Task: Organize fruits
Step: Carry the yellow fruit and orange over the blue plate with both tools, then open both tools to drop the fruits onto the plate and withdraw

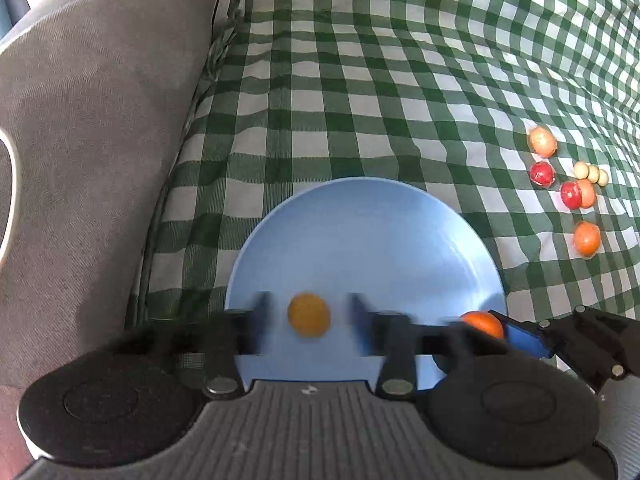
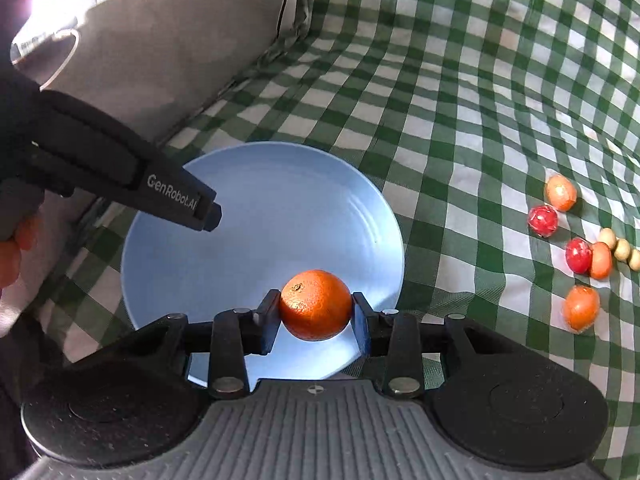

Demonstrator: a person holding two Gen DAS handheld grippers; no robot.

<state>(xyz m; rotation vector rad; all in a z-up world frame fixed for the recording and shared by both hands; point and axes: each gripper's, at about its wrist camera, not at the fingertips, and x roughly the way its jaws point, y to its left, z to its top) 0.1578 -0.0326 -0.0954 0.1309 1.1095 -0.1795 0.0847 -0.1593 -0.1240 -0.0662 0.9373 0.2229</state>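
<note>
A blue plate lies on the green checked cloth. In the left wrist view my left gripper stands open over the plate's near part. A small yellow-orange fruit sits between its blurred fingers with a gap on each side; whether it rests on the plate I cannot tell. My right gripper is shut on an orange mandarin, held above the plate's near edge. From the right wrist view the left gripper's black body reaches over the plate from the left.
Several loose fruits lie on the cloth to the right: orange ones, red ones and small beige balls. A grey cushion rises along the left. A hand shows at the far left.
</note>
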